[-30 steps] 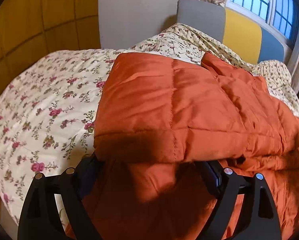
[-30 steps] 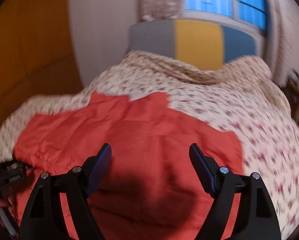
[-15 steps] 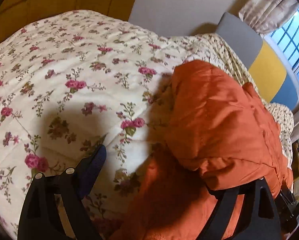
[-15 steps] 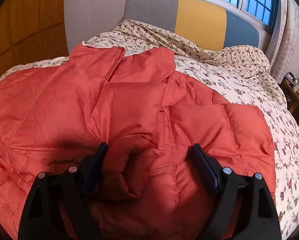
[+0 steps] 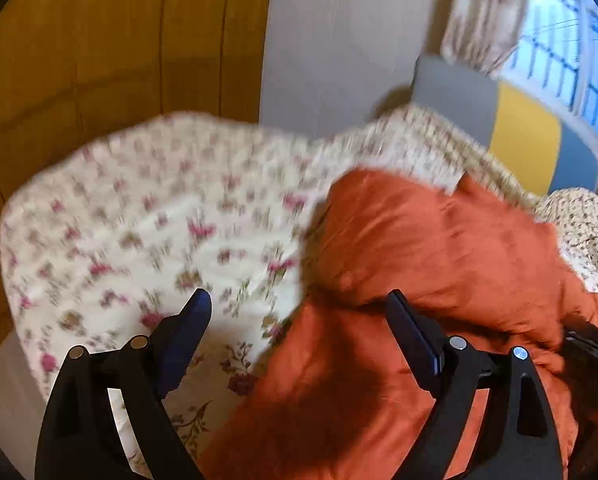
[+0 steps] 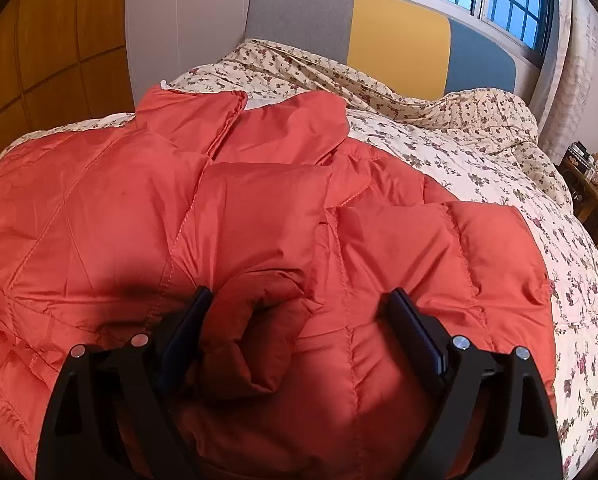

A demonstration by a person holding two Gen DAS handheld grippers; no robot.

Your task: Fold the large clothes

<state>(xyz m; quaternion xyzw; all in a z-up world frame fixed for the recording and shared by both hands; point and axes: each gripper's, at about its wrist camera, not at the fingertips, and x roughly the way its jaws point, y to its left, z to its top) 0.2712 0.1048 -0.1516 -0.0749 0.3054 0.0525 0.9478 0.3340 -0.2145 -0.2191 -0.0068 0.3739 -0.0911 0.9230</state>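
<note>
Orange quilted jacket (image 6: 259,208) lay bunched mid-bed (image 6: 499,168); our right gripper (image 6: 299,316) was opening over a fold, left gripper (image 5: 299,320) wide, empty; we should flatten first.

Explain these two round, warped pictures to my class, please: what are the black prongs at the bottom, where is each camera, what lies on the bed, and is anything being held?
No robot is here: a person carries a two-finger gripper in each hand, and a wide-angle camera on each looks forward along its fingers. That is why the pictures bulge. One picture comes from the left gripper, the other from the right gripper; the black prongs are their fingers. On the bed, which has a flowered cover, lies an orange padded jacket, partly folded. The left gripper is open, above the jacket's edge and the cover, holding nothing; its picture is blurred. The right gripper's jaws are opening, with a rolled bit of jacket between them, not pinched.
</note>
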